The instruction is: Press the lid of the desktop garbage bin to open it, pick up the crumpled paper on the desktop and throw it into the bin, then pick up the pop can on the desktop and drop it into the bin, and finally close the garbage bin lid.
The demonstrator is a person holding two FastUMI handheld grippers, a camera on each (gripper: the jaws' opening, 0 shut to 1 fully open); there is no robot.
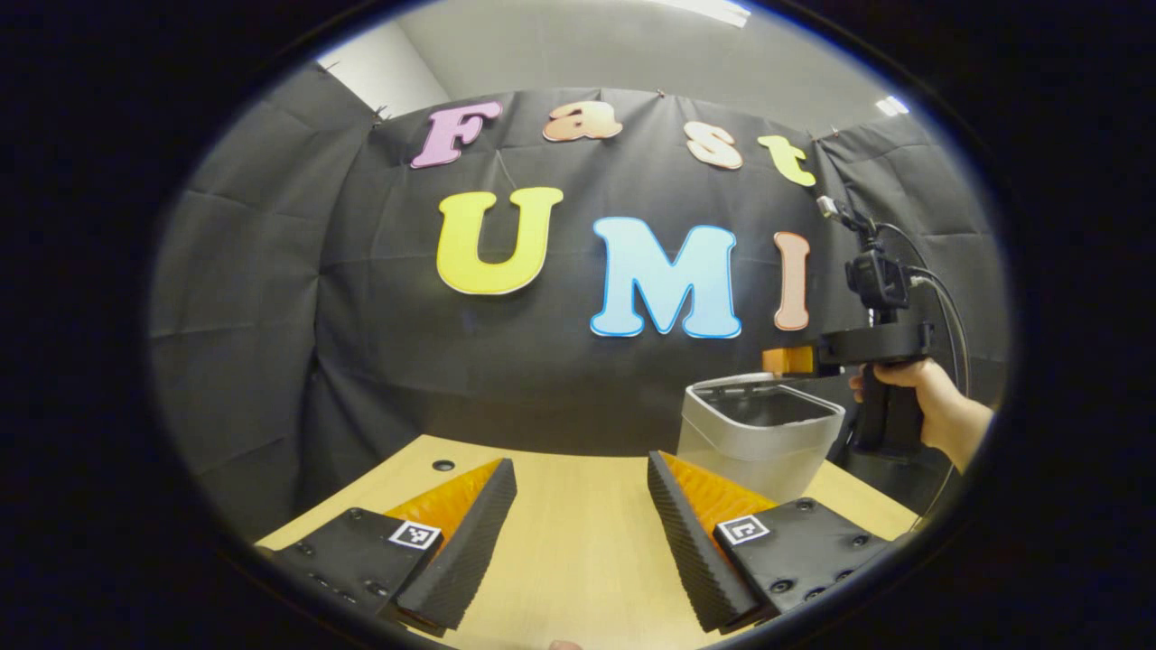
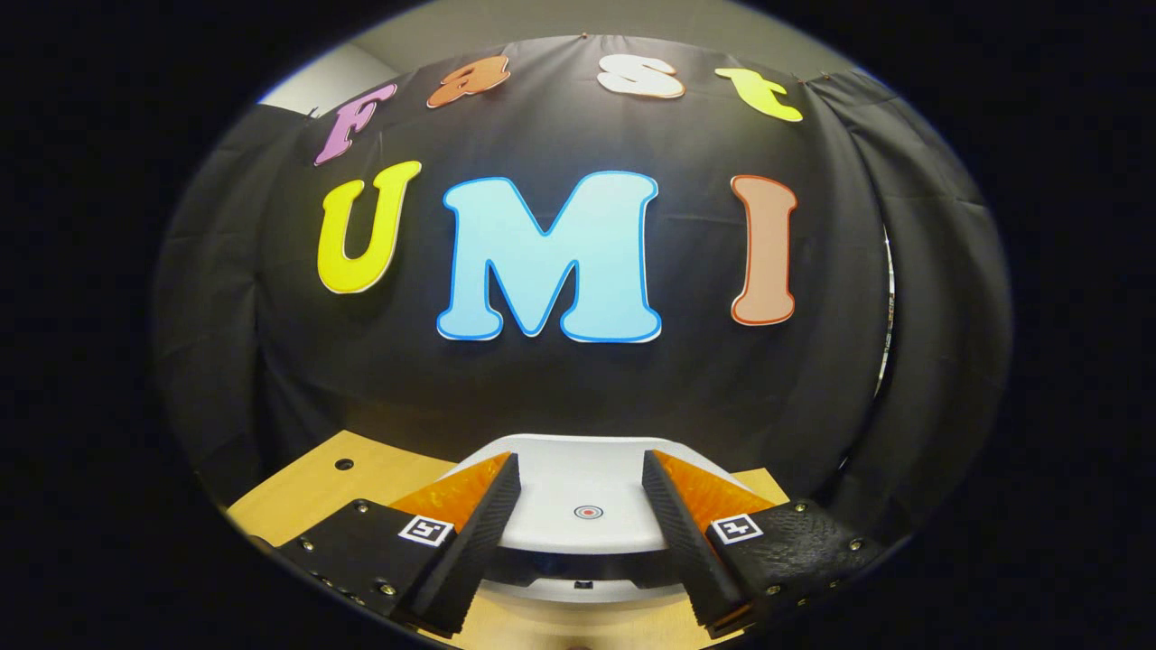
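Hovering right tongs (image 2: pixel 578 506) spread above bin lid (image 2: pixel 587 492), left tongs (image 1: pixel 582 528) spread over bare desktop (image 1: pixel 578 560).

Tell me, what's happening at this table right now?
A person holds a two-finger gripper in each hand at a wooden desktop. The right gripper hangs open just above the white lid of the desktop garbage bin, near the lid's round red mark. The left gripper waits open over the bare wood beside the bin. From the left gripper view, a hand grips the right gripper's handle.
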